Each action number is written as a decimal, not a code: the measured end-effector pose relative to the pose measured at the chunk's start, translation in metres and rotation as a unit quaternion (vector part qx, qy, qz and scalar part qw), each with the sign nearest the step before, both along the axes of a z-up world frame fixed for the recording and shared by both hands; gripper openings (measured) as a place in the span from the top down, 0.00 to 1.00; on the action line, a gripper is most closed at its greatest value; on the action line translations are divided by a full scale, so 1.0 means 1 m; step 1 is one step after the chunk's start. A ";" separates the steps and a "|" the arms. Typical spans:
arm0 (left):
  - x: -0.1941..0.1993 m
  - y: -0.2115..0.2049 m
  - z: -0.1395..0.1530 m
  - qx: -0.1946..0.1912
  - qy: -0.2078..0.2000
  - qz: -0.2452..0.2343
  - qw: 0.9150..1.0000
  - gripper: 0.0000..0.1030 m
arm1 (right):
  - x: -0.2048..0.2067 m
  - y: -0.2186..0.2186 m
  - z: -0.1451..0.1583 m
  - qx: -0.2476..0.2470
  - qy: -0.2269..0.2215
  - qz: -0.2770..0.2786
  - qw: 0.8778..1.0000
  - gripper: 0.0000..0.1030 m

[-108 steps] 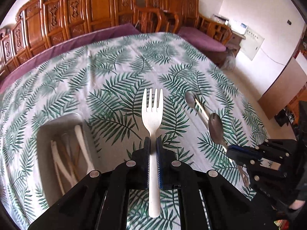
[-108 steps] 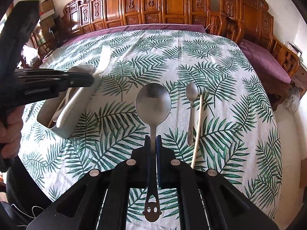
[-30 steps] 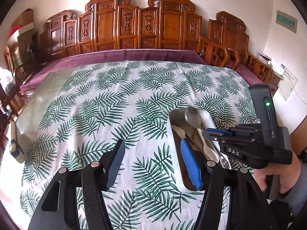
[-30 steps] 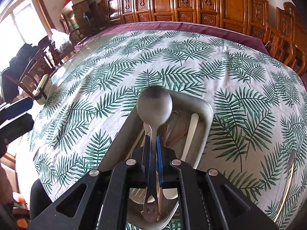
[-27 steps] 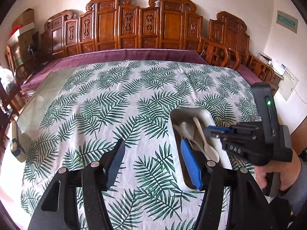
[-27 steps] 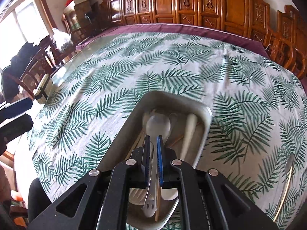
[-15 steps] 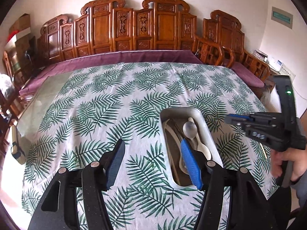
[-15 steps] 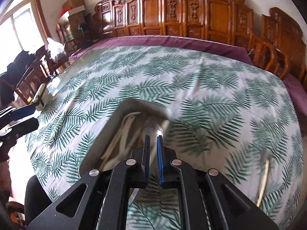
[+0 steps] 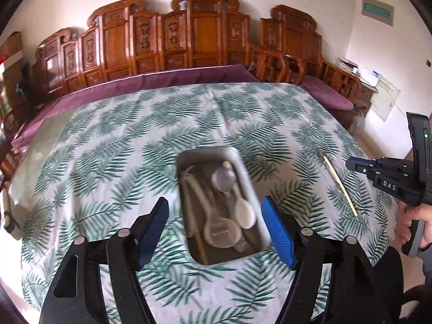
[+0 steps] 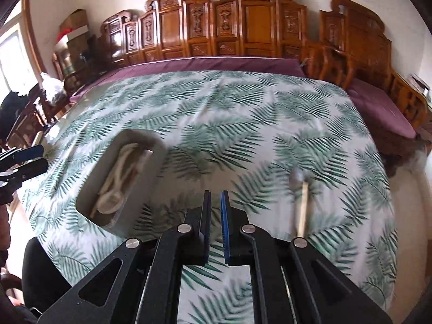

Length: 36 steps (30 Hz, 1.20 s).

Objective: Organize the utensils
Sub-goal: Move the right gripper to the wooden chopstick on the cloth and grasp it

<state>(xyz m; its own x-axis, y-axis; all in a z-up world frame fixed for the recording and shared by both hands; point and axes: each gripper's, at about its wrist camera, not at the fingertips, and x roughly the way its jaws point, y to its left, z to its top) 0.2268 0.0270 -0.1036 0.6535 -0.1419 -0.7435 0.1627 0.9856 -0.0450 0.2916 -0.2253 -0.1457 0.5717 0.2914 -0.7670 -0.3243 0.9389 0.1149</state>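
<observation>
- Furthest left is the left gripper (image 9: 214, 232), its jaws spread wide with nothing between them, poised over the near end of the grey oblong plastic tray (image 9: 244, 167), which sits on the desk covered by the white cloth printed with green fern leaves (image 9: 108, 145)
- That one tray lies with its long axis running away from the left gripper, and in it is a heap of pale utensils (image 9: 226, 210): I count one shiny metal spoon bowl, at least two cream plastic spoons and a few thin stick-like pieces, though blur stops me giving a firm total
- To the right of the tray, on bare cloth and well apart from it, lie the two things not yet put away: one small grey metal spoon (image 10: 294, 181) and one pale wooden chopstick (image 10: 303, 208), side by side and seemingly touching
- Both lie lengthwise, roughly in line with the right gripper's own pointing direction, the chopstick's near end closest to it
- The right gripper (image 10: 214, 226) is last on the right, jaws nearly closed with only a narrow slit between the blue pads, and empty
- The pair lies ahead of and to the right of these jaws, so I judge the right hand far the nearer; it would need to swing right and open up before closing across either shaft
</observation>
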 end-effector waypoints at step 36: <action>0.052 -0.177 -0.092 0.033 0.081 -0.139 0.986 0.29 | 0.046 -0.086 -0.120 -0.070 0.105 -0.007 0.992 0.89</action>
